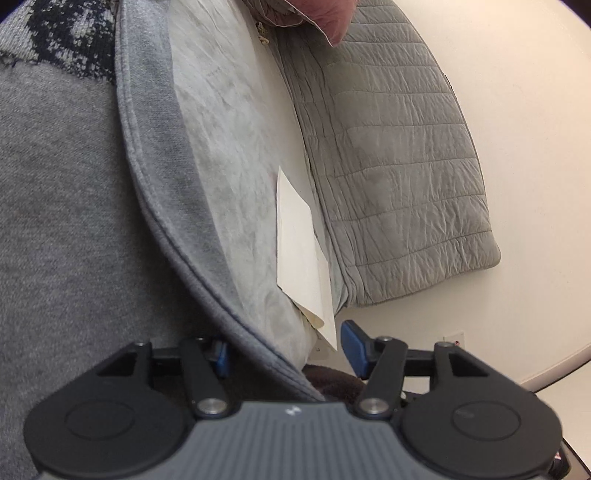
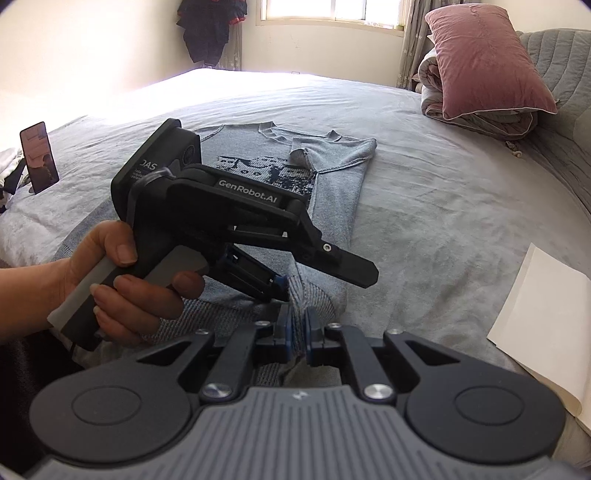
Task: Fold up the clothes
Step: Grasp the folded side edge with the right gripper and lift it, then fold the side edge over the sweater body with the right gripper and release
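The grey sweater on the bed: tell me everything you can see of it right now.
The sweater is light grey knit with a dark blue pattern across the chest and a ribbed hem. It lies flat on the grey bedspread, collar toward the window, one sleeve folded in over the body. The right gripper is shut on a bunched bit of the hem; the left gripper, held in a hand, is open right beside it.

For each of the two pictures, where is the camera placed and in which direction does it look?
Left wrist view: sits on the left gripper, jaws open, pressed close to the grey sweater; a quilted headboard lies beyond.
Right wrist view: sits on the right gripper, shut on the sweater hem, looking across the bed toward the window; the person's left hand shows.
Shared: the sweater and the left gripper.
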Tool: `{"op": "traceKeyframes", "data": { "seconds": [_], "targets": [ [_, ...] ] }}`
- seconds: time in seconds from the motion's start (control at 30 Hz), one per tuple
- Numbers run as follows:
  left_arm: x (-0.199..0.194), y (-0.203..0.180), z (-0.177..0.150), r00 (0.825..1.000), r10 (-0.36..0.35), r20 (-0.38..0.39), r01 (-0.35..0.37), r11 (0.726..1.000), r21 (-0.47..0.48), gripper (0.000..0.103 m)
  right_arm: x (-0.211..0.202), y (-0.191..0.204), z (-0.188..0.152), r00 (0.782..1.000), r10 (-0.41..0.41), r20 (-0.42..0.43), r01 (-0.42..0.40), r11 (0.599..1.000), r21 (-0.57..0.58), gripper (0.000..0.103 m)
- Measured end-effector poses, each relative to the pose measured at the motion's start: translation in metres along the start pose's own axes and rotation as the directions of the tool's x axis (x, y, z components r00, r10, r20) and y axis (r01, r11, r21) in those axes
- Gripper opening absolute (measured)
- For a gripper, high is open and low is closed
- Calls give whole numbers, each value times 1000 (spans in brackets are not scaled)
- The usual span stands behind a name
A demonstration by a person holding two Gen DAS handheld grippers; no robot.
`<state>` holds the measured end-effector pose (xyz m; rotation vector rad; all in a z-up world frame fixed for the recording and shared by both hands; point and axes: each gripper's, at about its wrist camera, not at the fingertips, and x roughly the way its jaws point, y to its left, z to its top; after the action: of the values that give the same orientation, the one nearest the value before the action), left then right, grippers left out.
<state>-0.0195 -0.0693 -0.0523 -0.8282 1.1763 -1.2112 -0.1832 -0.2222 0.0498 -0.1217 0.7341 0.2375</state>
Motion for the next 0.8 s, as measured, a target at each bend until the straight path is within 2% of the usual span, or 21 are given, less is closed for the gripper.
{"op": "traceKeyframes", "data": {
  "seconds": [0.1, 0.2, 0.3, 0.37, 0.4, 0.47, 0.53, 0.63, 0.8],
  "targets": [
    [-9, -8, -3, 998, 46, 34, -48, 998, 48, 60, 2, 4, -1, 1000, 6, -11, -6, 1000, -16, 8],
    [-20, -9, 3, 984, 126, 125, -135, 989, 65, 60, 3, 10, -2, 1000, 13, -20, -14, 999, -43, 8],
    [-28, -3, 12, 951, 211, 225, -226, 973, 41, 58, 4, 16, -2, 999, 24, -28, -26, 998, -59, 8],
    [-33, 2, 17, 931, 251, 265, -264, 964, 15, 44, 8, 19, -1, 999, 29, -39, -31, 998, -59, 8],
    [-34, 3, 18, 920, 271, 284, -284, 959, 6, 40, 10, 20, 0, 999, 31, -44, -34, 998, -60, 8],
    [-35, 1, 19, 897, 311, 313, -332, 943, 14, 24, 14, 25, 0, 998, 39, -56, -43, 997, -69, 8],
    [-37, -2, 20, 874, 350, 337, -382, 924, 31, 20, 16, 29, 1, 997, 49, -67, -54, 996, -76, 8],
    [-38, -7, 19, 838, 407, 362, -459, 886, 66, 20, 21, 34, 1, 994, 59, -88, -67, 995, -81, 8],
    [-41, -12, 20, 787, 469, 401, -544, 834, 92, 20, 33, 40, -2, 989, 81, -126, -91, 993, -71, 8]
  ]
}}
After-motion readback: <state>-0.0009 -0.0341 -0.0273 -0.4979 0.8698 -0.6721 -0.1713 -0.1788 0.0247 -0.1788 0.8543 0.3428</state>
